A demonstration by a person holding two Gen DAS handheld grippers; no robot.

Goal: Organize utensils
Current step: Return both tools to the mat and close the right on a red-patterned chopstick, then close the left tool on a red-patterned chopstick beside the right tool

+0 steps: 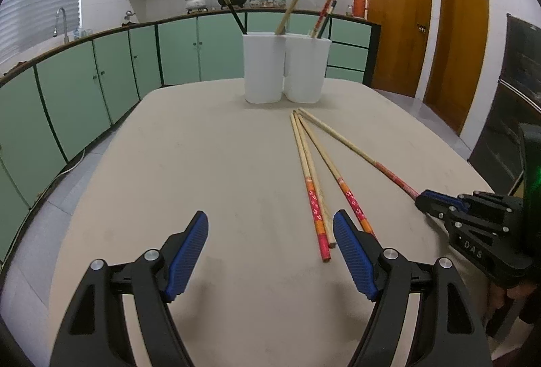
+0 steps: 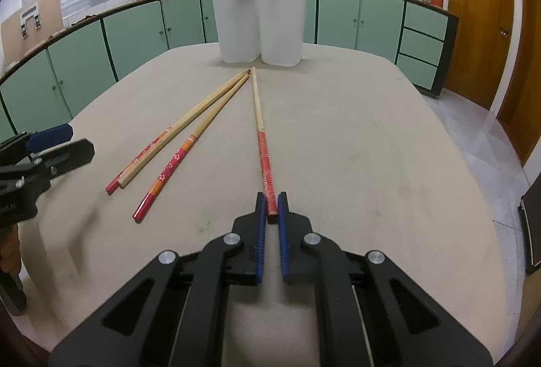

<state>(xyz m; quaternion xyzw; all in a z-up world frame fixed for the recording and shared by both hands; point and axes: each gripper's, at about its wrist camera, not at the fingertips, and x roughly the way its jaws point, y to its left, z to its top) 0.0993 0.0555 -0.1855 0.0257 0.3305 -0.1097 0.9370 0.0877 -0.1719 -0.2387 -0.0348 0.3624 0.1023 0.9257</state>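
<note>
The right gripper [image 2: 272,208] is pinching the red-handled wooden chopstick [image 2: 262,137] at its very end; lifting, it could pivot and slip. The left gripper [image 1: 270,252] is gaping wide, empty.

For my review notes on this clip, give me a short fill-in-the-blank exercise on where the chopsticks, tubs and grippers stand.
1. The right gripper is shut on the ____ end of a lone red-handled wooden chopstick.
2. The left gripper is ____, gripping nothing.
3. Besides the gripped one, ____ loose wooden chopsticks lie on the beige table.
4. The two white plastic tubs stand ____ each other.

Missing words: red; open; three; beside
</note>
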